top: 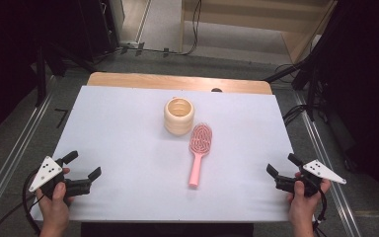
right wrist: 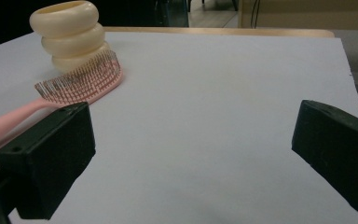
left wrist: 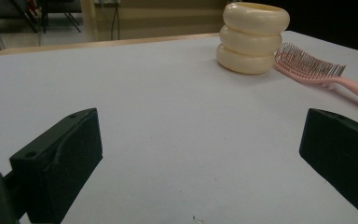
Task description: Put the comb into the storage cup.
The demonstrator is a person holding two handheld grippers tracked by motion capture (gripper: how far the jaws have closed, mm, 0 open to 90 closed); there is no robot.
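A cream ribbed cup (top: 179,115) made of three stacked rings stands upright near the middle of the white table top (top: 128,148). A pink hairbrush (top: 199,150) lies just right of it, bristles up, handle toward the near edge. My left gripper (top: 85,165) rests at the near left corner, open, with nothing between its jaws. My right gripper (top: 283,165) is at the near right edge, also open and empty. The left gripper view has the cup (left wrist: 253,37) and brush (left wrist: 314,69) far ahead to the right. In the right gripper view the cup (right wrist: 70,35) and brush (right wrist: 77,86) sit to the left.
A wooden strip (top: 177,81) borders the table's far edge. Dark stands and cables (top: 301,111) ring the table on the floor. Metal rails (top: 15,153) run along both sides.
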